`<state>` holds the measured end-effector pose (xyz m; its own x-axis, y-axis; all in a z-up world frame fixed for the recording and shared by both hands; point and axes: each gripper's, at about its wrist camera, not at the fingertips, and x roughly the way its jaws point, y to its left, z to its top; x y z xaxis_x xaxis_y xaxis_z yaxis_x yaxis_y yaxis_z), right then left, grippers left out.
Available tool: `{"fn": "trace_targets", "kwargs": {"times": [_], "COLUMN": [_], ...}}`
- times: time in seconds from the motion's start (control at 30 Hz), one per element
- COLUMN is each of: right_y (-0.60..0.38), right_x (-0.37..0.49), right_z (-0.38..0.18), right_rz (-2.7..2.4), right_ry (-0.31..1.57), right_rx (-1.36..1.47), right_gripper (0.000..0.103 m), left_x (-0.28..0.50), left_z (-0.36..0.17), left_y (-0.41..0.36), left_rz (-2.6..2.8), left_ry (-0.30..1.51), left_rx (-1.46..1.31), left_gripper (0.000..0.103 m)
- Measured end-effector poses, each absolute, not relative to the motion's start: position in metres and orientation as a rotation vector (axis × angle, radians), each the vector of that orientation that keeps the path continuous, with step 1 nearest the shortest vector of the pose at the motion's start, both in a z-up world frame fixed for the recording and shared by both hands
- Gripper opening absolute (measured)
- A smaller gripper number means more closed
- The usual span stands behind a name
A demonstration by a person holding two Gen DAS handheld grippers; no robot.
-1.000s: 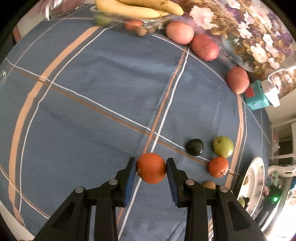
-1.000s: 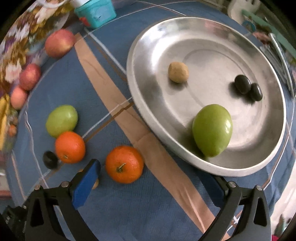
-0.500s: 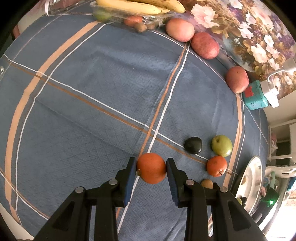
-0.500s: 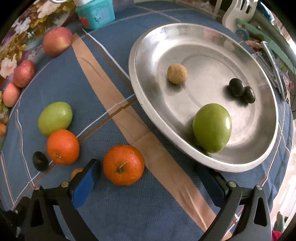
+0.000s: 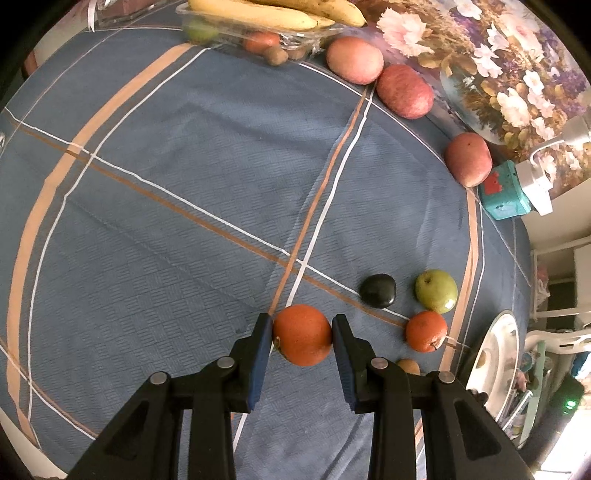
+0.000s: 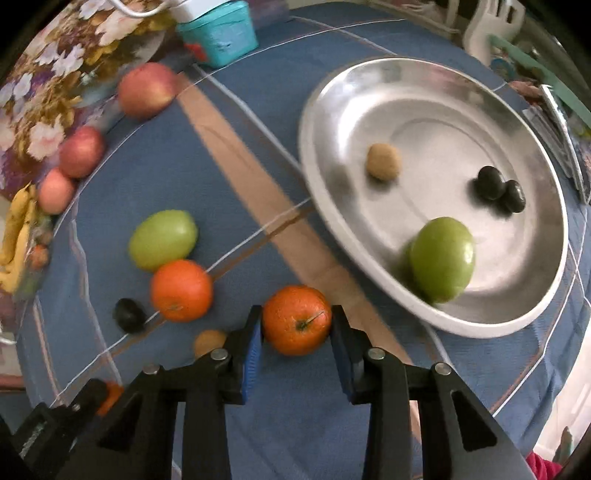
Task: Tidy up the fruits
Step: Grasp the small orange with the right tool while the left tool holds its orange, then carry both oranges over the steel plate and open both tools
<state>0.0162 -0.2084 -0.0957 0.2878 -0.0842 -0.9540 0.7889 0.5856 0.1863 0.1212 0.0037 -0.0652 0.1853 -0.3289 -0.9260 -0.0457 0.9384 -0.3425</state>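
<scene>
My left gripper (image 5: 302,335) is shut on an orange (image 5: 302,334) and holds it above the blue cloth. My right gripper (image 6: 296,320) is shut on a second orange (image 6: 296,319) beside the steel plate (image 6: 546,291). The plate holds a green fruit (image 6: 442,259), a small brown fruit (image 6: 383,161) and two dark plums (image 6: 498,187). On the cloth lie a third orange (image 6: 181,289), a green fruit (image 6: 162,240), a dark plum (image 6: 128,314) and a small brown fruit (image 6: 209,342). These also show in the left wrist view: orange (image 5: 425,331), green fruit (image 5: 436,291), plum (image 5: 378,290).
Three red apples (image 5: 405,91) line the far edge by a floral cloth (image 5: 509,66). A clear tray with bananas (image 5: 266,14) stands at the back. A teal box (image 5: 506,195) with a white charger sits at the right edge. The table edge runs past the plate.
My right gripper has moved left and closed around the orange that lay in front of it. My left gripper keeps its orange and has drifted slightly.
</scene>
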Motion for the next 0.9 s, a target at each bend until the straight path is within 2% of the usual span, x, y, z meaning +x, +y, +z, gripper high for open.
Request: {"fn": "trace_targets", "kwargs": {"times": [0.13,0.37,0.9], "right_y": [-0.207,-0.2,-0.222], "right_x": [0.016,0.013,0.0], "right_z": [-0.078,-0.029,-0.023], "right_rz": [-0.623,-0.596,-0.648], "right_ry": [1.092,0.961,0.966], "right_rx": [0.771,0.629,0.553], "right_gripper": [0.037,0.037,0.037], "left_x": [0.121,0.122,0.114], "left_z": [-0.06,-0.051,-0.043], "left_y": [0.003,0.0,-0.048], "left_rz": [-0.218,-0.239,-0.327], "left_ry": [1.363,1.34,1.324], "left_rx": [-0.326,-0.33,-0.28], "left_gripper": [0.035,0.035,0.035]}}
